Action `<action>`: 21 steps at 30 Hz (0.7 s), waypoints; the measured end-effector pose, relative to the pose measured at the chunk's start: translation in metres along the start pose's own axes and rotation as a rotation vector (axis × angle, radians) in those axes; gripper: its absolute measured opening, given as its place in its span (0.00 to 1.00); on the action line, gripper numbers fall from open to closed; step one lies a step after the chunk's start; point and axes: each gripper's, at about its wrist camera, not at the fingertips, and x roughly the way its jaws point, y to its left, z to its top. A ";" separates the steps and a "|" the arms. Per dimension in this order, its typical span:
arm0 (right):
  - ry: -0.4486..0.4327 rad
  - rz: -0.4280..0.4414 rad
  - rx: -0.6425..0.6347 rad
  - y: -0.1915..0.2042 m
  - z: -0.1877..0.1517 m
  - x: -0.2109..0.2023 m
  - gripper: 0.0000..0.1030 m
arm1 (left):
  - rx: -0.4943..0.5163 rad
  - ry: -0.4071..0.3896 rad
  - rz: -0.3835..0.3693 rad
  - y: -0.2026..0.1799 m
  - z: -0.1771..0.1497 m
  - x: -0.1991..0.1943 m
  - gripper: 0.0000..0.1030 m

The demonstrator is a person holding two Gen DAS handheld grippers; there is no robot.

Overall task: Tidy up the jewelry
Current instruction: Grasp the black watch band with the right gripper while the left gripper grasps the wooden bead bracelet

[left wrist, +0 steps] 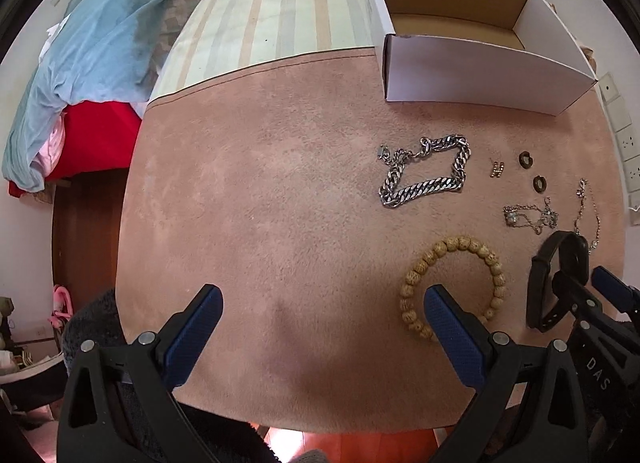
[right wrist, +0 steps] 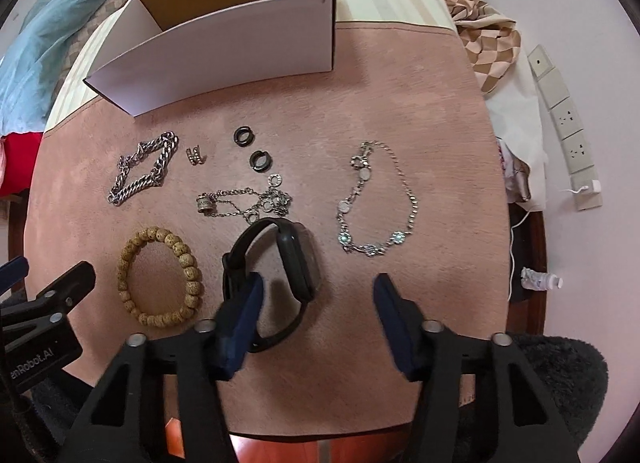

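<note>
**Jewelry on mat, both grippers spread near front edge**

We find bare pink mat [left wrist: 260, 203] left of the pieces; the white box [right wrist: 224, 43] stands open at the rear. The left gripper [left wrist: 324, 319] hovers low with jaws spread, one finger over the wooden bead bracelet [right wrist: 160, 275]. The right gripper [right wrist: 318, 311], jaws spread, has one finger across the black watch [right wrist: 294, 263], gripping nothing. The steel chain bracelet [left wrist: 424, 171] lies near the box.

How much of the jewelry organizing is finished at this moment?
Nothing looks done: the white cardboard box shows no jewelry inside. Both grippers, left and right, are open and hold nothing. The silver curb-chain bracelet, wooden bead bracelet and black watch band lie on the pink cloth.
</note>
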 end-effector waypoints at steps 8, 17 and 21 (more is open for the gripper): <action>-0.014 0.020 0.009 -0.012 -0.004 0.003 0.13 | 0.017 0.021 -0.065 -0.009 -0.007 0.007 0.99; -0.006 0.006 0.032 -0.023 -0.017 -0.003 0.13 | 0.067 0.031 -0.132 -0.022 -0.009 0.027 0.49; 0.002 0.006 0.036 -0.024 -0.019 -0.002 0.13 | 0.099 -0.005 -0.140 -0.027 -0.013 0.028 0.22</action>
